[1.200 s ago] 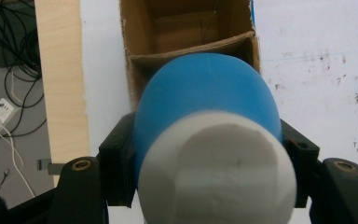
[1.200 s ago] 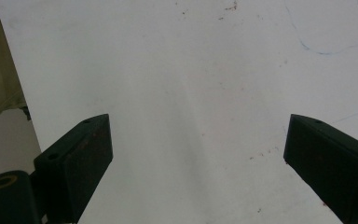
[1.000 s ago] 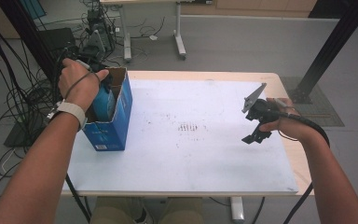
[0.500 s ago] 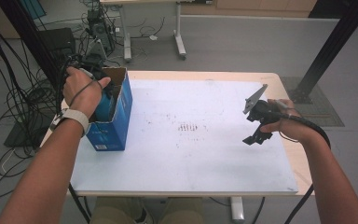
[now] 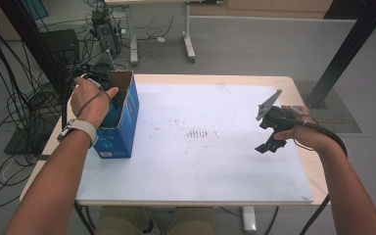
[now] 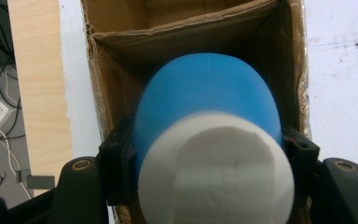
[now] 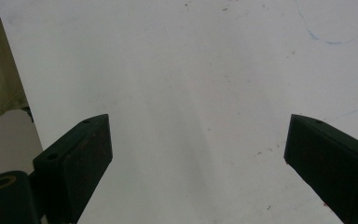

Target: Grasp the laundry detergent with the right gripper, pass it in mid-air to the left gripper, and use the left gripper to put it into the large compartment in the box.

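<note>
An open cardboard box (image 5: 122,128) with blue outer sides stands at the left of the white table top (image 5: 215,161). My left gripper (image 5: 117,100) reaches down into the box's open top. In the left gripper view it (image 6: 207,154) is shut on a rounded blue object with a white end (image 6: 207,93), one jaw on each side. The blue end points into the brown inside of the box (image 6: 168,37). My right gripper (image 5: 268,133) hangs over the right part of the table. In the right gripper view it (image 7: 198,135) stands open with bare table (image 7: 191,60) between its jaws.
Small dark specks (image 5: 196,133) mark the middle of the table. Cables and equipment (image 5: 98,24) crowd the floor behind and left of the table. A black post (image 5: 347,44) stands at the back right. The person's legs (image 7: 0,79) are at the table's near edge.
My left hand has sunk, carrying the blue and white object lower into the box. The right gripper has stayed where it was.
</note>
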`<action>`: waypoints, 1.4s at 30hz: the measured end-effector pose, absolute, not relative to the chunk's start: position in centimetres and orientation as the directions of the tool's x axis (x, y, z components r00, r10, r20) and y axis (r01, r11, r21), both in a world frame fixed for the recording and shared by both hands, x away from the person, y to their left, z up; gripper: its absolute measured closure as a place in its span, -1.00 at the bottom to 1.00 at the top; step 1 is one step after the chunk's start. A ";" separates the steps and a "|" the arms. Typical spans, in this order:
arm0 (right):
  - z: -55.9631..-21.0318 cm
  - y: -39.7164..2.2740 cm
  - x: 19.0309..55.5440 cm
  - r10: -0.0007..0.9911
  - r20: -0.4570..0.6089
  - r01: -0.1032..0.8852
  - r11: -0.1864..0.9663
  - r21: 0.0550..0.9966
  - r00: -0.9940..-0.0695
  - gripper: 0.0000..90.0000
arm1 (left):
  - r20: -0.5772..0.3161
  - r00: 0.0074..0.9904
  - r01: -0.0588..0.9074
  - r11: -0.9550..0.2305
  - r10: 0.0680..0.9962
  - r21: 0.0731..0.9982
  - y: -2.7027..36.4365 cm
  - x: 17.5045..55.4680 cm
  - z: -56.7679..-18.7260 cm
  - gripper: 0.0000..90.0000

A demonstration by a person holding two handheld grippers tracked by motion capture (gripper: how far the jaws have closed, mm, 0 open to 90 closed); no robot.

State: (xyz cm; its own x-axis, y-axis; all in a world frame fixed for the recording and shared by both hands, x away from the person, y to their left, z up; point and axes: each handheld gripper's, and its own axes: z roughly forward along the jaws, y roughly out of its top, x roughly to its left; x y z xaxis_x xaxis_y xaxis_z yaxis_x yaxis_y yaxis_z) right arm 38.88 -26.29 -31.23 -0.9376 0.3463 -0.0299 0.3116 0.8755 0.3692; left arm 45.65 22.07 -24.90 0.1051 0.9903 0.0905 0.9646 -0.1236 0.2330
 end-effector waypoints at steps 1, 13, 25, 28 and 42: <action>-31.2 -26.3 38.9 0.346 -0.030 0.311 0.876 0.368 -0.938 -0.83 | 0.090 0.103 0.965 -0.122 0.991 0.233 22.1 45.6 -25.0 -0.17; -31.7 -26.6 38.8 0.349 -0.022 0.318 0.877 0.360 -0.937 -0.83 | 0.099 0.109 0.969 -0.128 0.989 0.211 22.3 45.8 -26.5 -0.17; -31.8 -26.7 38.8 0.350 -0.021 0.320 0.878 0.357 -0.936 -0.83 | 0.099 0.114 0.969 -0.133 0.989 0.210 22.4 46.0 -27.0 -0.18; -31.8 -26.6 38.9 0.351 -0.020 0.321 0.877 0.358 -0.936 -0.83 | 0.099 0.114 0.969 -0.133 0.989 0.210 22.3 46.0 -27.0 -0.18; -32.0 -26.7 38.8 0.354 -0.018 0.325 0.877 0.353 -0.935 -0.83 | 0.103 0.113 0.970 -0.133 0.988 0.206 22.3 46.0 -27.0 -0.18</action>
